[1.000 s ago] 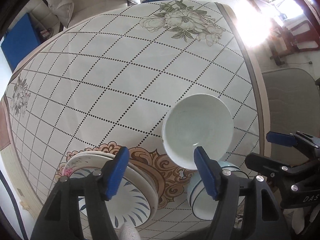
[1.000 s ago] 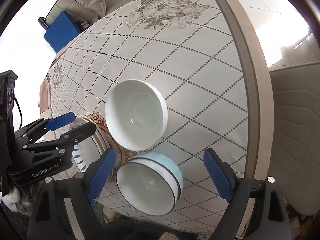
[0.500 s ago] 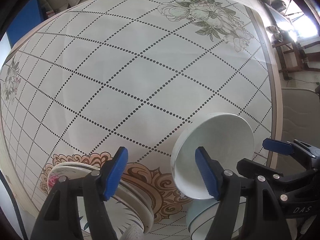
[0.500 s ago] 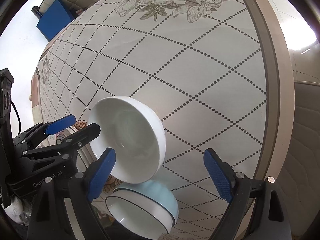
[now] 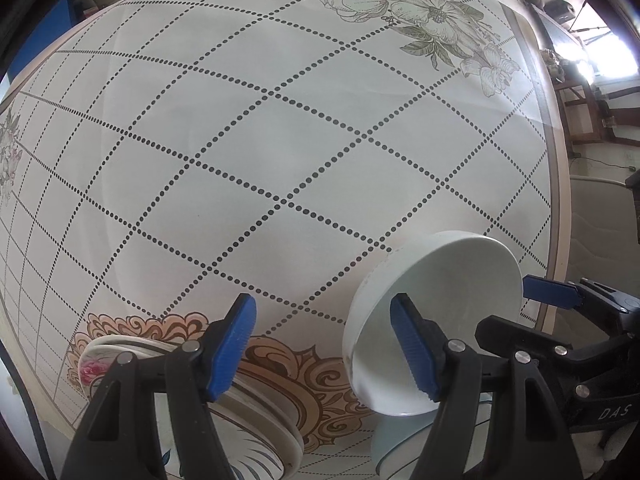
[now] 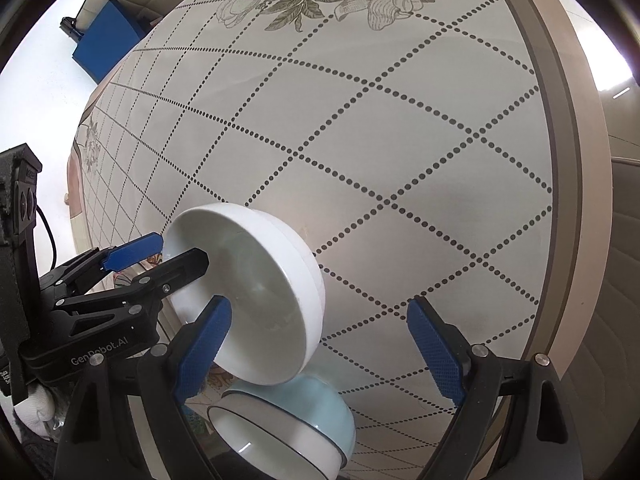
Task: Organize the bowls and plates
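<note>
Barely begun, by the look of it; white bowl (image 6: 256, 296) and pale blue bowl (image 6: 296, 420) loose at six o'clock on the table (image 6: 400, 160), not nested; plates (image 5: 256, 412) stacked at seven o'clock; left gripper (image 5: 324, 354) half-wide, empty; right gripper (image 6: 320, 350) wide, empty; readable: "GenRobot.AI", "DAS".

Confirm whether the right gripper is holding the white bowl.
No. The right gripper stands open and empty, with the white bowl beside its left finger.
</note>
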Demonstrator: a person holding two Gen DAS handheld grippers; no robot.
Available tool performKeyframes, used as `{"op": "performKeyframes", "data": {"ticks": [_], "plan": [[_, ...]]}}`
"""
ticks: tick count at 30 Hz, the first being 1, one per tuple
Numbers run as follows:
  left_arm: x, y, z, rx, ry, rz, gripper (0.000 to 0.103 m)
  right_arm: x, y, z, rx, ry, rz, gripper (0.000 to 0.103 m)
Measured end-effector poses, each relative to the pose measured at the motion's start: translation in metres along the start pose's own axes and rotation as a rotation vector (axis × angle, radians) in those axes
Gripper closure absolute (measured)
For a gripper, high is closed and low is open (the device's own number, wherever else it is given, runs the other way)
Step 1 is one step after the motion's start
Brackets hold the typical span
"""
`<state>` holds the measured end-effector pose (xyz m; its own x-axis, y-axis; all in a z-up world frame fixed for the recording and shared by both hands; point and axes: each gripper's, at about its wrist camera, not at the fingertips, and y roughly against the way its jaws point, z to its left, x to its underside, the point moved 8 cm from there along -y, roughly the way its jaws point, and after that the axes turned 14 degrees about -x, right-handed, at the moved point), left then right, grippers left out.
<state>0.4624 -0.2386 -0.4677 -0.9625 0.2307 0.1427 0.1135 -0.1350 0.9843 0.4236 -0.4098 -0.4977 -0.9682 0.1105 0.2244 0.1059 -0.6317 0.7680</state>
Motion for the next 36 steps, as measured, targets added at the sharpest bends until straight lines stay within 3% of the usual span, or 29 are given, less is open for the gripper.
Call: {"op": "performKeyframes", "data": {"ticks": [4, 6, 9, 18, 24, 36], "plan": [[0.003, -0.007, -0.004, 0.027, 0.001, 0.008, 0.038, -0.001, -0.002, 0.004, -0.019, 0.004, 0.0, 0.012], [0.005, -0.012, -0.006, 0.046, 0.003, 0.027, 0.049, -0.002, -0.002, 0.005, -0.029, 0.001, -0.003, 0.015], [0.007, -0.018, -0.006, 0.072, 0.009, 0.041, 0.061, -0.003, -0.003, 0.005, -0.045, -0.011, -0.015, 0.03], [0.007, -0.028, -0.022, 0.077, -0.021, 0.051, 0.079, -0.001, -0.014, 0.004, -0.107, -0.049, -0.006, 0.067], [0.011, -0.026, -0.041, 0.076, -0.049, 0.047, 0.089, -0.002, -0.017, 0.001, -0.066, -0.056, -0.024, 0.087], [0.0, 0.0, -0.06, 0.066, -0.056, 0.006, 0.089, -0.005, -0.003, 0.008, -0.095, -0.097, -0.059, 0.091]]}}
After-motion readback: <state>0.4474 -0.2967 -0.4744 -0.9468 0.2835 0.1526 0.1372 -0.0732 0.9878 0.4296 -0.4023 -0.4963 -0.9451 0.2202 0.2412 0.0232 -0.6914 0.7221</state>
